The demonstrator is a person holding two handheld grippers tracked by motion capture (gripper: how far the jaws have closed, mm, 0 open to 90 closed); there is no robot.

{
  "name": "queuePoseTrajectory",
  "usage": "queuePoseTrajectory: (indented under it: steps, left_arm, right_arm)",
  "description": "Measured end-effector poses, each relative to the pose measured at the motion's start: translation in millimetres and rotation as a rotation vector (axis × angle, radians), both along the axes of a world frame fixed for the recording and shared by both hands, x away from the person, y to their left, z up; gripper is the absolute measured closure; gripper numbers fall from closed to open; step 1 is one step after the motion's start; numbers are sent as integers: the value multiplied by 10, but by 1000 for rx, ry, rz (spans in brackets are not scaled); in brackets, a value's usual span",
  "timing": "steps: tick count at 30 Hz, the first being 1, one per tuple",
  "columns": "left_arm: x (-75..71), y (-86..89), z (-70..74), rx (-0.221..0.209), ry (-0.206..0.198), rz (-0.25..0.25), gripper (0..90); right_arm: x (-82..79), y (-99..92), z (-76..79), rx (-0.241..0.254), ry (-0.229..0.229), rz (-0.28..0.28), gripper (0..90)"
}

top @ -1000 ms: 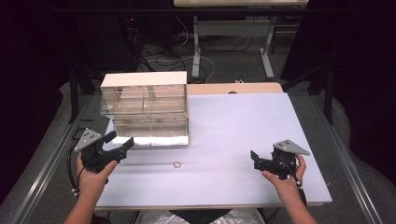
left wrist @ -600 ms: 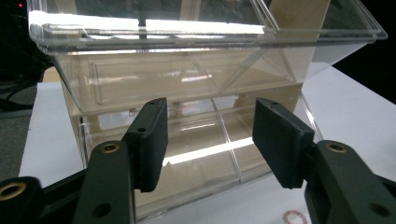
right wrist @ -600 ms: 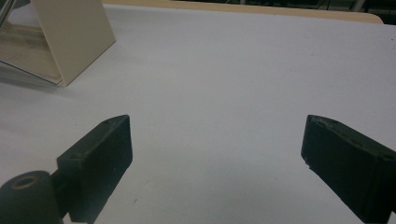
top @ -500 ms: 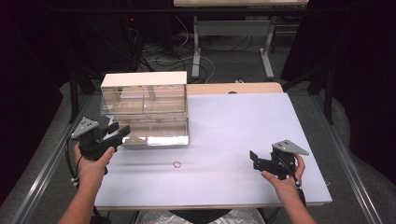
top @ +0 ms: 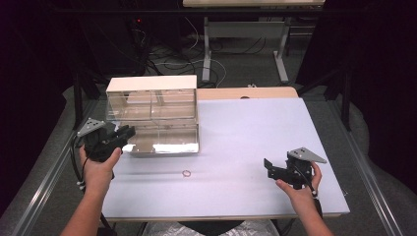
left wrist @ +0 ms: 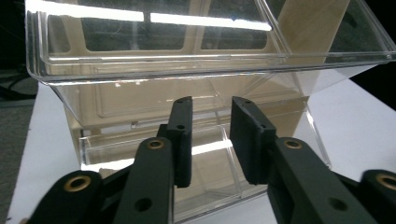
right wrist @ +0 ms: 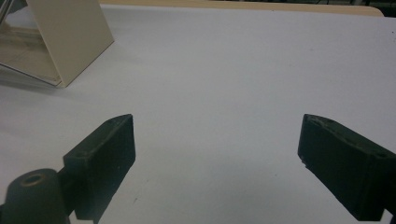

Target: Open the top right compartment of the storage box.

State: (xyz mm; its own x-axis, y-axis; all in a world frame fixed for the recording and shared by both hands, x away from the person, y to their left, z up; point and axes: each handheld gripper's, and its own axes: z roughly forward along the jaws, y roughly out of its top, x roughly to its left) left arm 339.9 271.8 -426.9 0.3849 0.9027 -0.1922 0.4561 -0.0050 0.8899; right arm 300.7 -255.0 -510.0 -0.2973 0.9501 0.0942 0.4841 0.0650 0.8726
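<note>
While my left claw (top: pixel 124 135) hangs at the clear box's (top: pixel 152 115) lower front on the surface (top: pixel 246 142), its jaws, just closing, grip nothing. My right claw (top: pixel 269 168) rests spread wide, a ring (top: pixel 186 173) between the 2.

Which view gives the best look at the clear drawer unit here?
The high view: it shows the whole clear drawer unit standing on the table, its bottom drawer pulled out. The left gripper view shows its front close up, cropped, past the left tongs. The right gripper view catches one beige side panel at its top left.
</note>
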Motion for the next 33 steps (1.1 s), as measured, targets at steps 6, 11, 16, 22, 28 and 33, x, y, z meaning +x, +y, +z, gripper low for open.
queuePoseTrajectory:
  steps: [6, 11, 16, 22, 28, 33]
  left_arm:
    - [32, 12, 36, 25, 16, 9, 787]
    - [46, 17, 79, 42, 15, 15, 836]
    - [71, 7, 118, 54, 22, 19, 858]
    - [85, 0, 142, 64, 26, 25, 872]
    - [94, 8, 142, 61, 25, 27, 897]
    - [96, -1, 148, 56, 24, 29, 898]
  right_arm:
    - [3, -1, -4, -5, 2, -2, 113]
    - [5, -2, -11, 3, 6, -2, 120]
    - [5, -3, -13, 3, 9, -1, 127]
    - [3, -1, -12, 4, 8, -2, 132]
    - [7, -5, -16, -1, 7, 1, 138]
    - [10, -5, -19, 1, 7, 0, 139]
